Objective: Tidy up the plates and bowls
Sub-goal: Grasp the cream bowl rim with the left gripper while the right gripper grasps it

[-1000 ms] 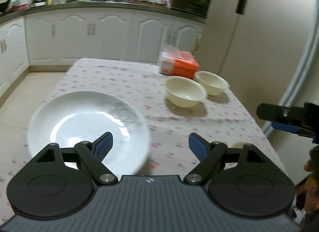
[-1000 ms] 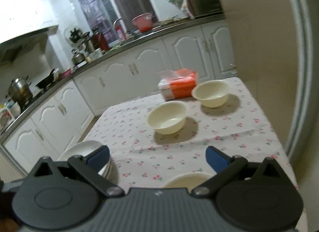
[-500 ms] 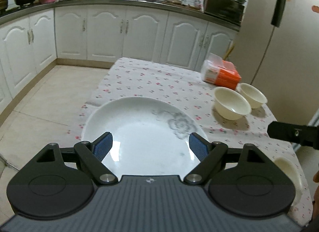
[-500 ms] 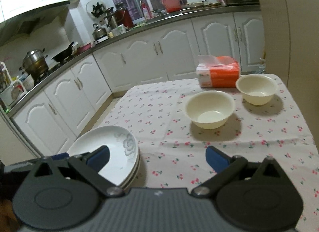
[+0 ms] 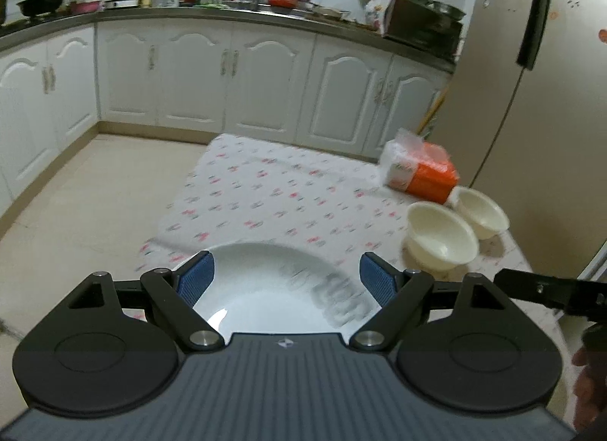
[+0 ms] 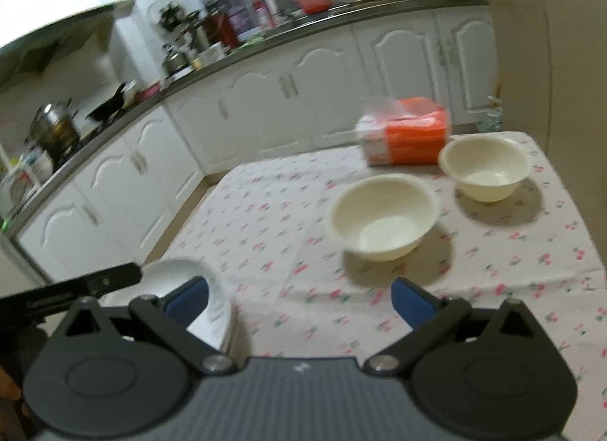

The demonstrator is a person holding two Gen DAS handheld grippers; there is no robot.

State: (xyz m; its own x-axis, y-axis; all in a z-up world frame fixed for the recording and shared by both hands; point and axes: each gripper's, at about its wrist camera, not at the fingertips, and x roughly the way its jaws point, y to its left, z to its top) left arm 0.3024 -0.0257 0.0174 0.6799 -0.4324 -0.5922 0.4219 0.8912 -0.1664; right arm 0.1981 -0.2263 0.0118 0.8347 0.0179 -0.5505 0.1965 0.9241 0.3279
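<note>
Both cameras have pulled back; the plate (image 5: 273, 289) lies directly before the empty, wide-open left tongs (image 5: 286, 279), the near bowl (image 6: 383, 222) ahead of the equally open right tongs (image 6: 299, 300).

The white plate (image 5: 273, 289) near the orange tissue pack (image 5: 421, 171) is half covered: its near part lies behind the left gripper (image 5: 287, 278) body, and its grey flower print is smeared by motion blur. In the right wrist view, most of the plate stack (image 6: 212, 289) disappears behind the right gripper (image 6: 299, 298), so the number of plates cannot be told. The pack's lettering is too blurred to read. A hand (image 5: 586, 376) is cut off by the frame edge.
</note>
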